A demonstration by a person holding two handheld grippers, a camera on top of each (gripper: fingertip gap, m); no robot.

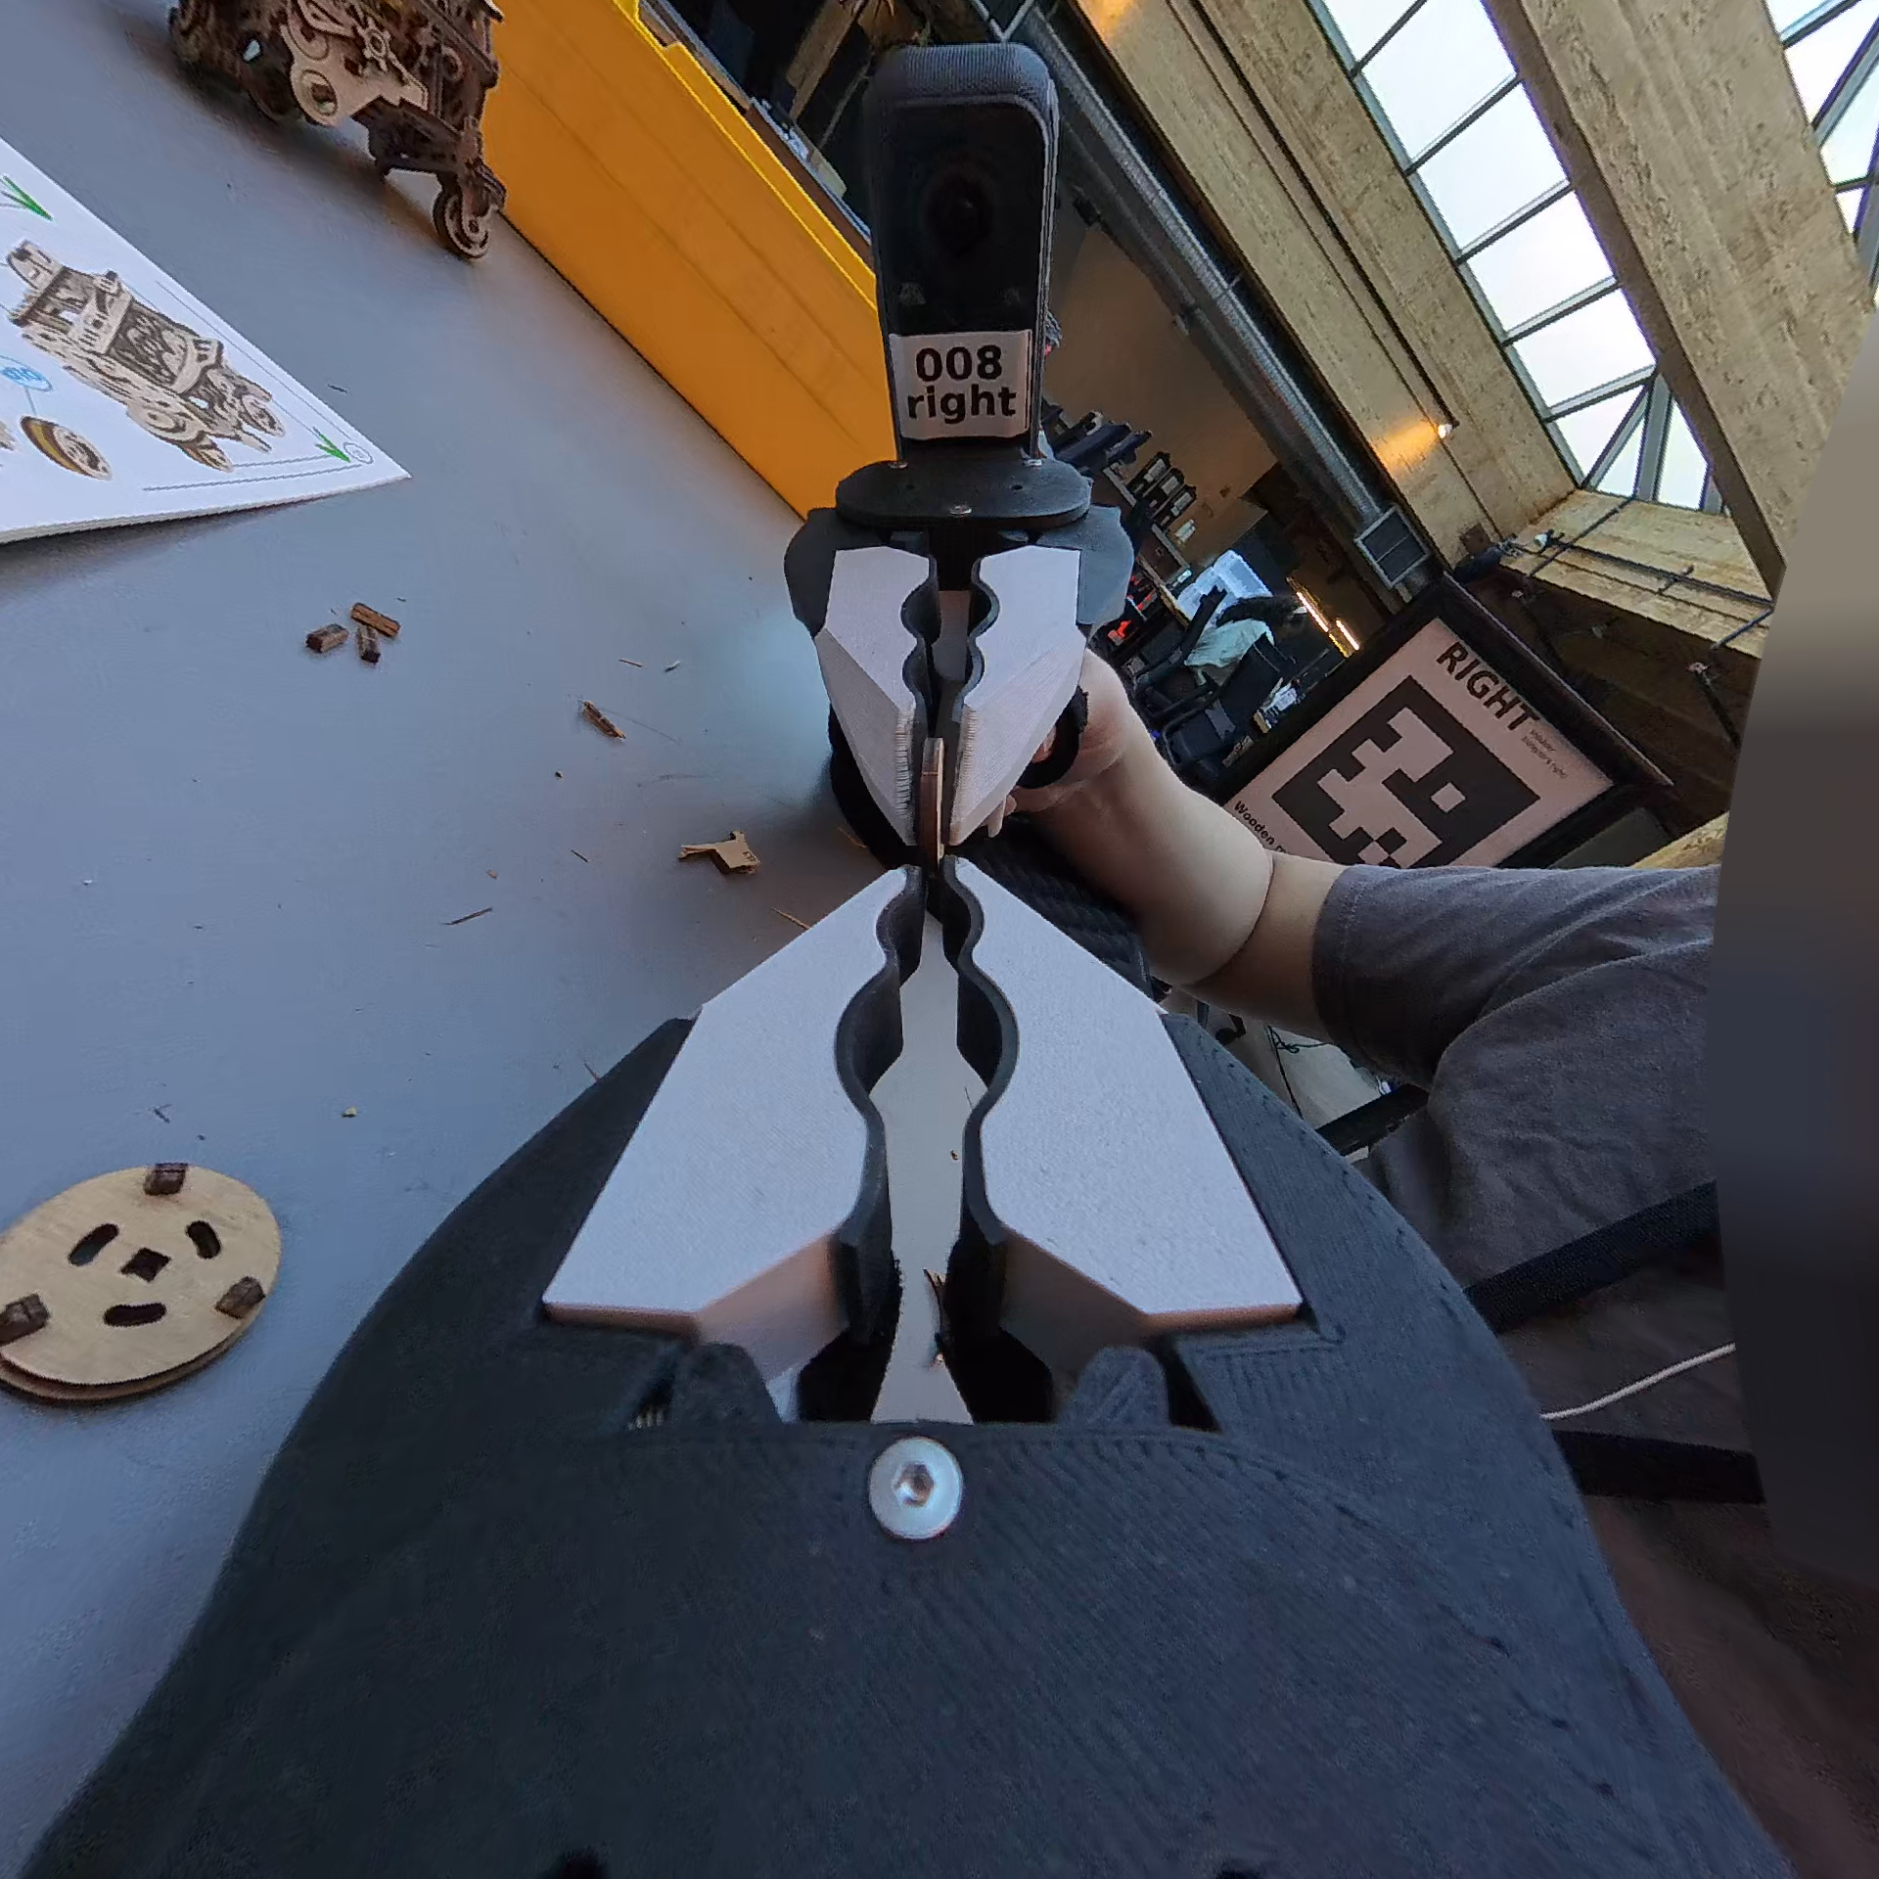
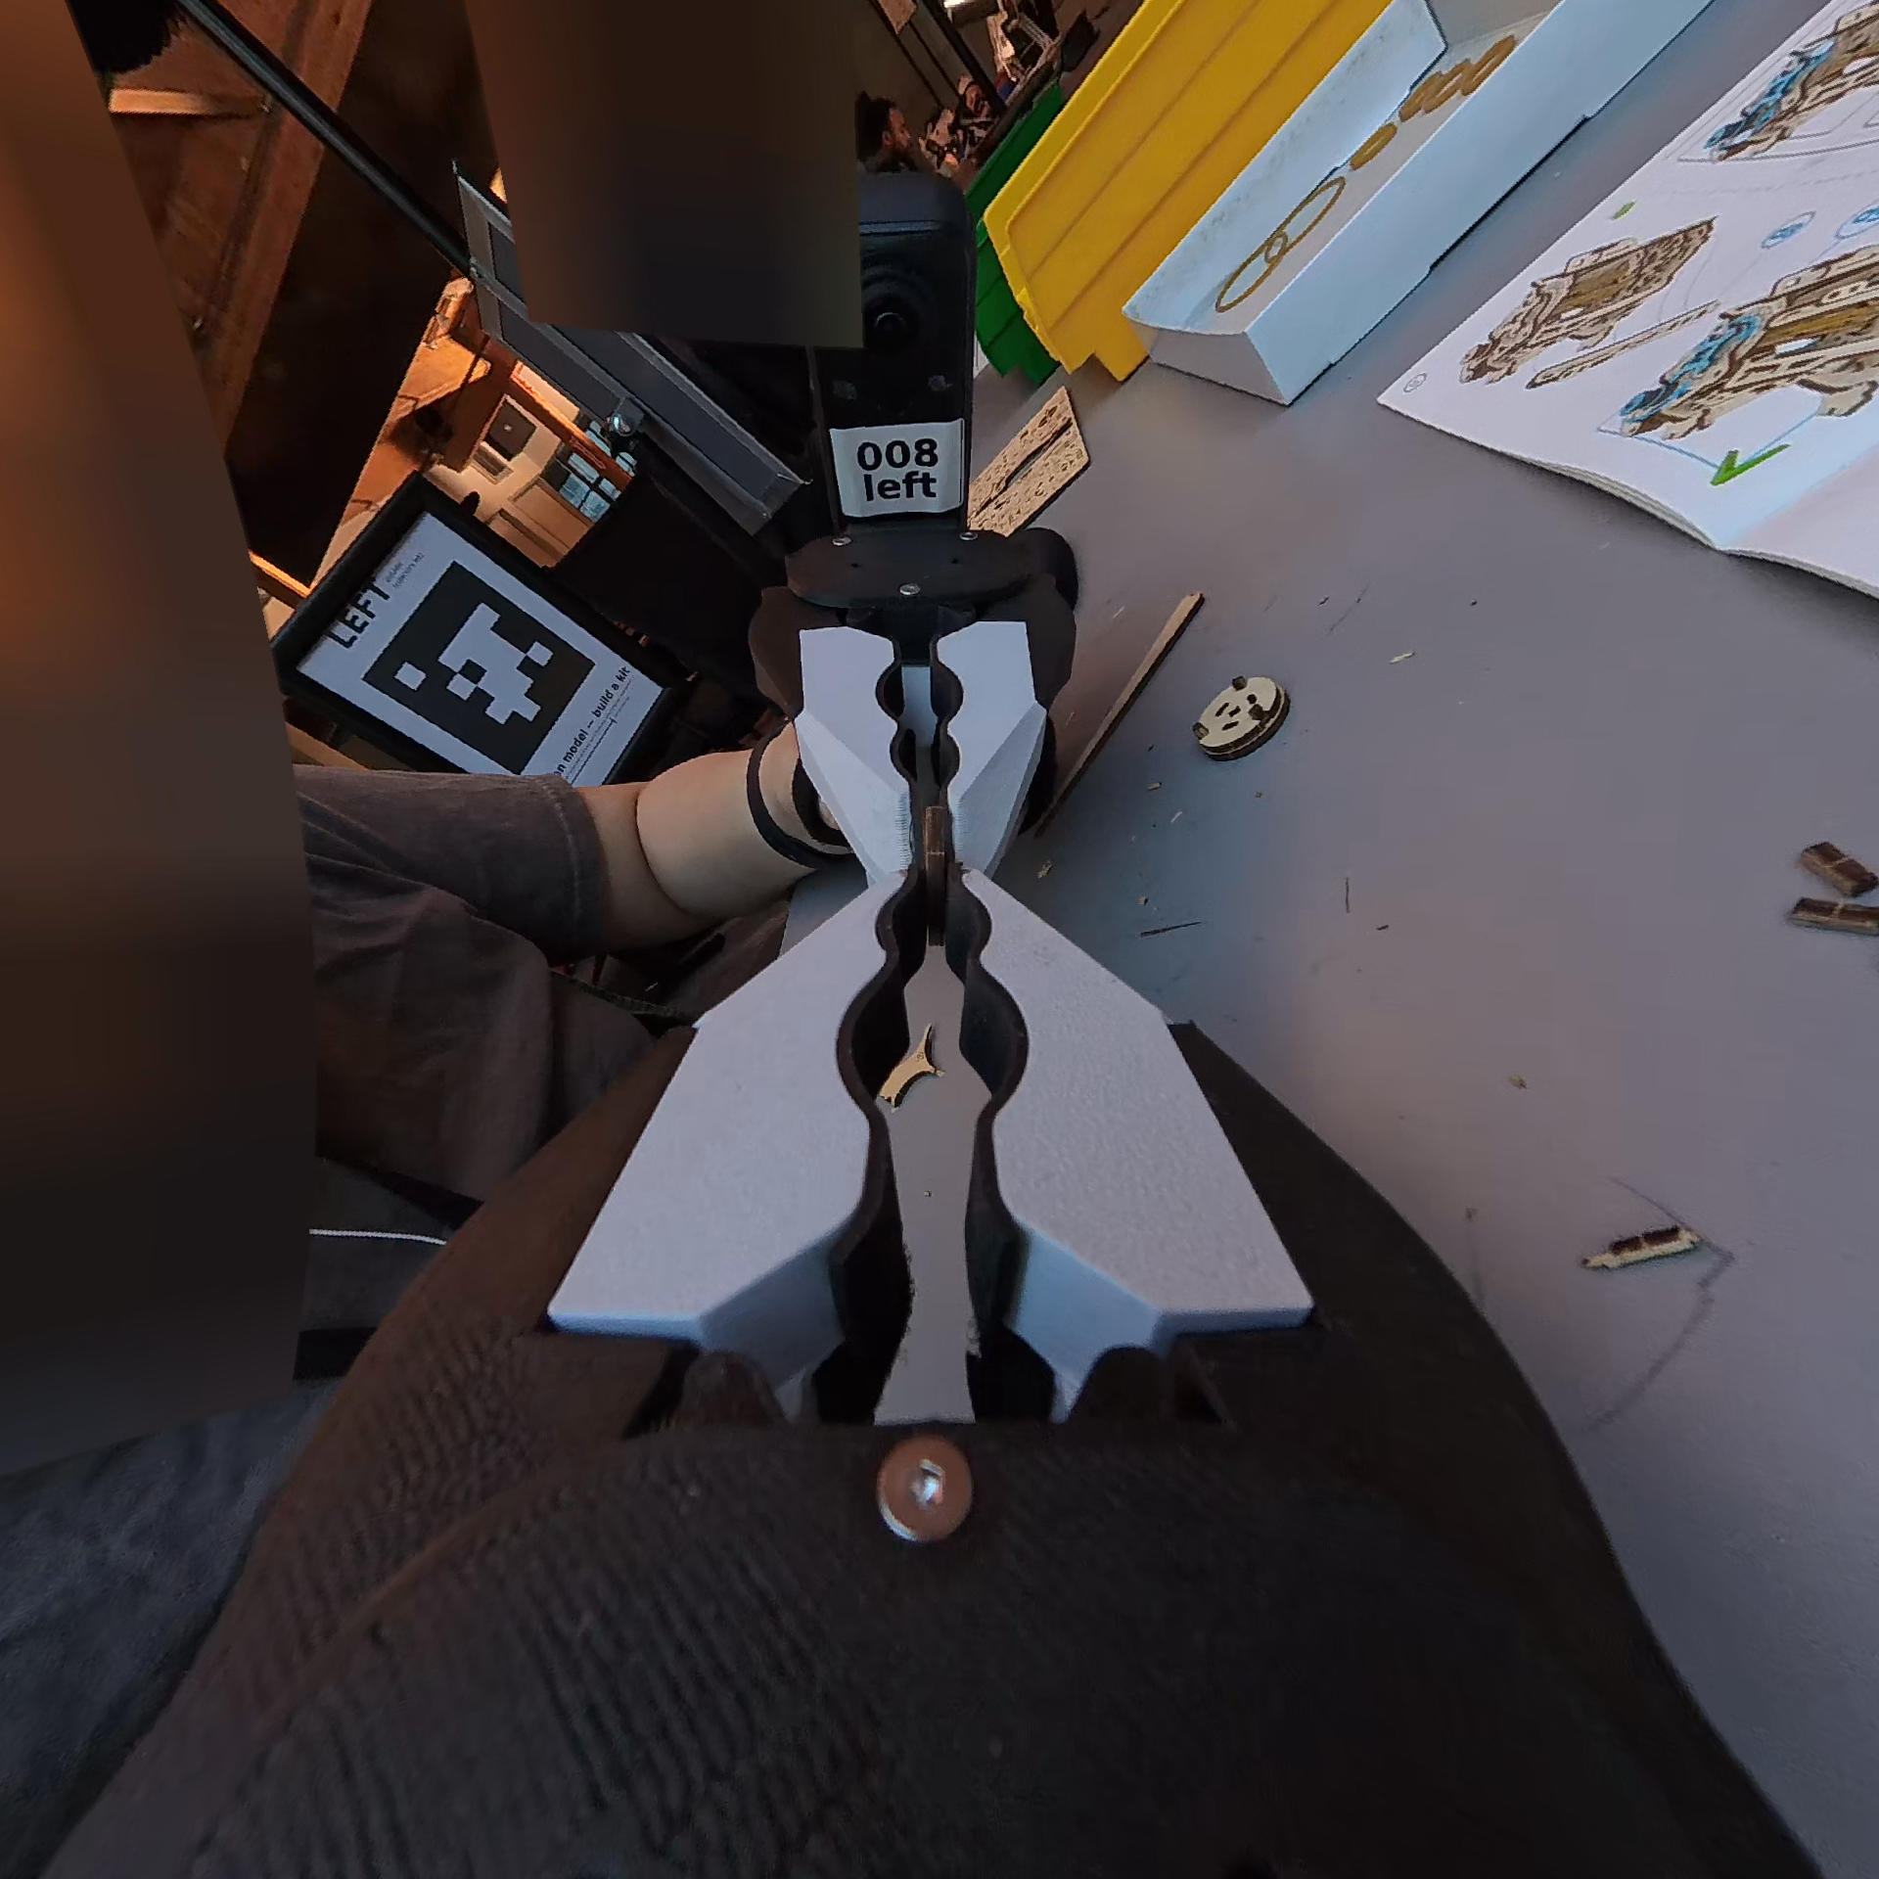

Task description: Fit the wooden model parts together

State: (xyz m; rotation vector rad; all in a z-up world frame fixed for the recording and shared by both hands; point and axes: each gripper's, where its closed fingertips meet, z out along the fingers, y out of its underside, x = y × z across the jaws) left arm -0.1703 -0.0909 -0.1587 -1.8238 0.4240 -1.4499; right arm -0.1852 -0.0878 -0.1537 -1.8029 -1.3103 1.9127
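My left gripper (image 1: pixel 930 883) and my right gripper (image 2: pixel 932 897) face each other tip to tip above the grey table (image 1: pixel 458 813). Both are shut on thin wooden model parts seen edge-on (image 1: pixel 933 798) (image 2: pixel 932 864). The wood runs from one pair of tips into the other. I cannot tell whether it is one piece or two pressed together. The right gripper (image 1: pixel 936 829) also shows in the left wrist view, and the left gripper (image 2: pixel 930 849) in the right wrist view. A round wooden disc with dark pegs (image 1: pixel 132 1281) (image 2: pixel 1240 717) lies flat on the table.
An instruction booklet (image 1: pixel 153 356) (image 2: pixel 1729 305), an assembled wooden model (image 1: pixel 346 81), a yellow bin (image 1: pixel 691 234) (image 2: pixel 1169 183) and a white box of wooden rings (image 2: pixel 1322 203) line the far side. Small dark wooden bits (image 1: pixel 356 630) (image 2: pixel 1840 885), scraps (image 1: pixel 727 852) and a wooden strip (image 2: pixel 1129 702) lie loose. The tips of both grippers are at nearly the same place.
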